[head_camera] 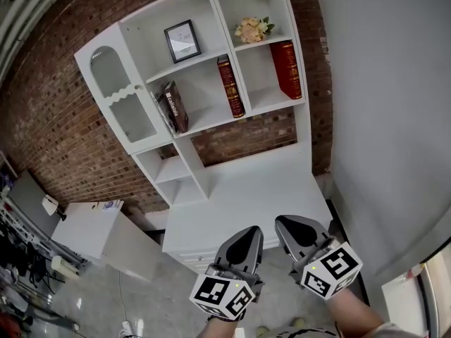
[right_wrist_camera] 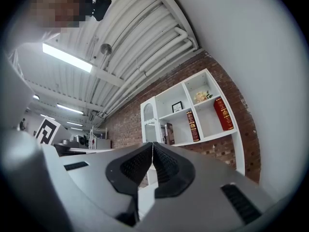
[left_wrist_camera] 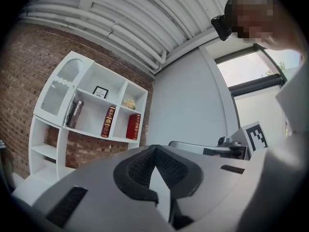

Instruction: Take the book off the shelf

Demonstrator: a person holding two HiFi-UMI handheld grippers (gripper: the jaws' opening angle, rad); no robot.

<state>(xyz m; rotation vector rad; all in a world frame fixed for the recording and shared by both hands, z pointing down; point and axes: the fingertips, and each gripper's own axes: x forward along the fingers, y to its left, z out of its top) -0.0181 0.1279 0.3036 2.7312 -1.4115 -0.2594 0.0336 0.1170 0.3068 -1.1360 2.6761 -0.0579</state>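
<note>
Both closed: left hand-held gripper (head_camera: 251, 232), right hand-held gripper (head_camera: 282, 221).

Grey left gripper (head_camera: 250, 232) and right gripper (head_camera: 282, 222) bear black ribbed pads (left_wrist_camera: 140, 170) and square-marked cubes (head_camera: 222, 294).

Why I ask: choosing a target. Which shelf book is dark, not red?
The leftmost book, leaning in its compartment; the middle book and right book are red.

picture frame (head_camera: 182, 41) above middle book (head_camera: 230, 86) | flowers (head_camera: 253, 29) above right book (head_camera: 287, 69) | leaning books (head_camera: 173, 106) left of middle book
</note>
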